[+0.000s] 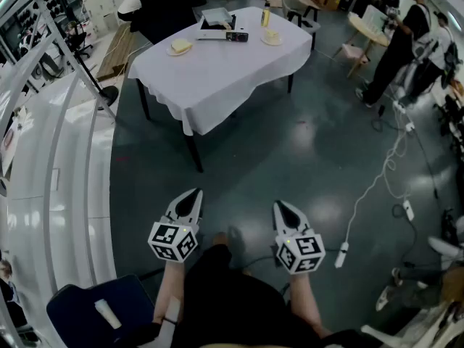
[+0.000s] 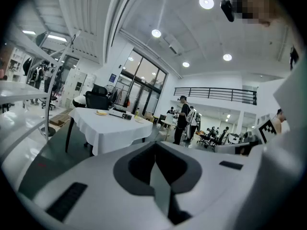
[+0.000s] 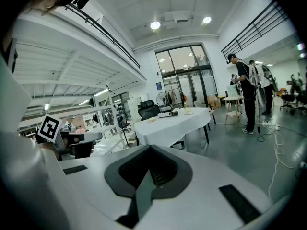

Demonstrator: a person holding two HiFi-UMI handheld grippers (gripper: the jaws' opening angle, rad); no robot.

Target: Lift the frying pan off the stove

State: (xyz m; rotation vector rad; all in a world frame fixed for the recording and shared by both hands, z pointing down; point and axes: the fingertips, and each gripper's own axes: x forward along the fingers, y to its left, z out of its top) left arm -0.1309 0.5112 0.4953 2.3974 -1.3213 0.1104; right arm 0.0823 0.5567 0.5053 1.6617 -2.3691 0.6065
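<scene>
Holding my left gripper (image 1: 193, 196) and right gripper (image 1: 281, 209) pinched closed with nothing inside, I see no frying pan or stove; the table with the white cloth (image 1: 232, 71) sits far off at twelve o'clock.

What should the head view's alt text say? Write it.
The left gripper and right gripper, both shut and empty, point toward a table across a dark floor. Plates and a bottle sit on its white cloth; people stand at upper right.
</scene>
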